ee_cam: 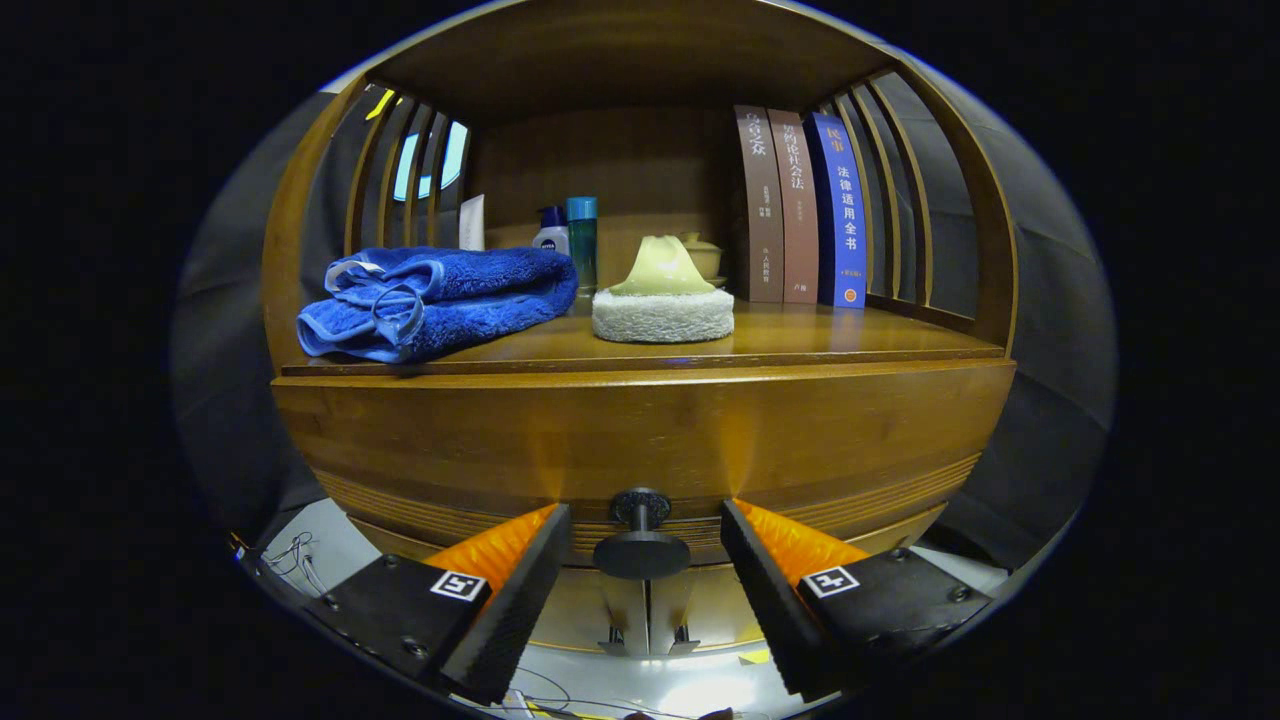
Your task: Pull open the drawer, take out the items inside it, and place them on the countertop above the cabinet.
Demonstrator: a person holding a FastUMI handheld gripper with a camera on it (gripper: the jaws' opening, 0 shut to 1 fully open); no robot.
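Two fingers of gripper (645, 560) apart, straddling drawer knob (641, 535), not touching. Drawer (640, 440) looks shut; towel (440, 300), sponge (662, 310) on countertop (800, 345). Whichever stage: centre on knob stem, grip squarely.

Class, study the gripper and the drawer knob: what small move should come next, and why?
The hand-held gripper is open with the knob between its fingers, and the drawer looks shut. Closing on the knob suits a pull to come, but a towel and sponge lie on the countertop, so this may equally follow emptying. I cannot settle which.
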